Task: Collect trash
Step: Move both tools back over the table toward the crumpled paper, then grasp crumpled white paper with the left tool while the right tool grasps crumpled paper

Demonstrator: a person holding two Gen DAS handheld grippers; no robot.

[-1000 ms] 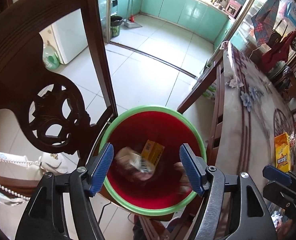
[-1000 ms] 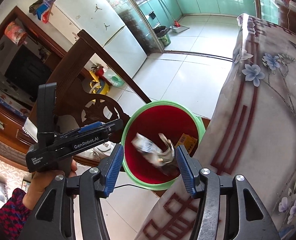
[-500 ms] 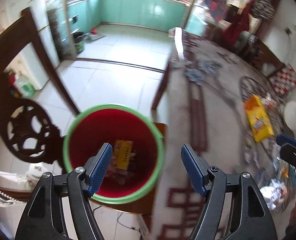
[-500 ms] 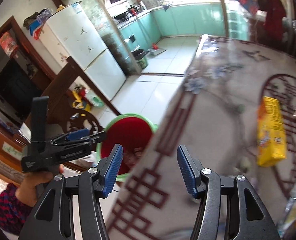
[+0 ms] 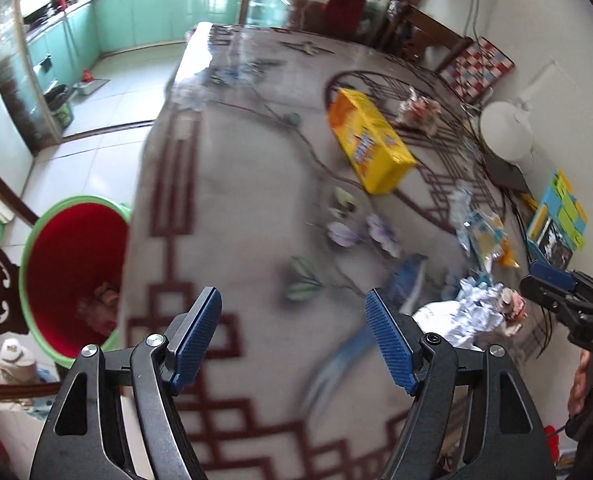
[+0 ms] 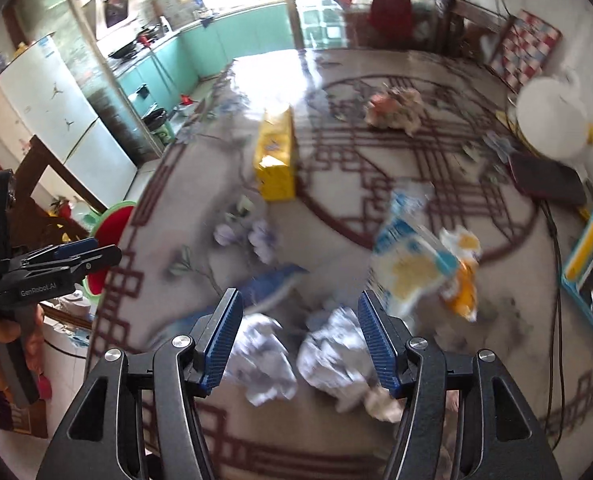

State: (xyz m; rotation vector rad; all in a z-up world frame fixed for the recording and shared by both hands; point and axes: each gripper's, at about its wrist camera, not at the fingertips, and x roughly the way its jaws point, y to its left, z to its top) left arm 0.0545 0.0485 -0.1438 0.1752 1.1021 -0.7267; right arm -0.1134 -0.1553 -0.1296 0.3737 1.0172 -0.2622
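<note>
Your left gripper [image 5: 294,338] hangs over the patterned table [image 5: 236,184] with its jaws spread wide and nothing between them. Your right gripper [image 6: 298,338] is likewise released and empty, and it points down at two crumpled paper wads [image 6: 328,354] lying just ahead of its fingertips. That aim suggests these wads are your next pickup.

The bin [image 5: 72,276], red inside with a green rim, stands on the floor against the table's near-left edge, low enough that trash can be dropped into it from the tabletop. Some rubbish already lies in its bottom; I cannot identify the pieces.

Remaining trash sits on the table: a blue-and-yellow snack wrapper [image 6: 420,264] just beyond the wads, a blue wrapper [image 6: 274,280] to their left, a yellow box [image 5: 370,140] further out, and a pinkish crumpled clump [image 6: 394,110] beyond that, well apart from both grippers. Whether the box counts as trash, I cannot tell.

The left wrist view shows the bin's interior and its contents; the right wrist view shows only a sliver of the bin rim behind your left gripper. Conversely, the right wrist view shows the two wads plainly under its jaws, where the left view gives only a blurred heap at its right margin. Both views are motion-blurred, so fine detail is unreliable.
</note>
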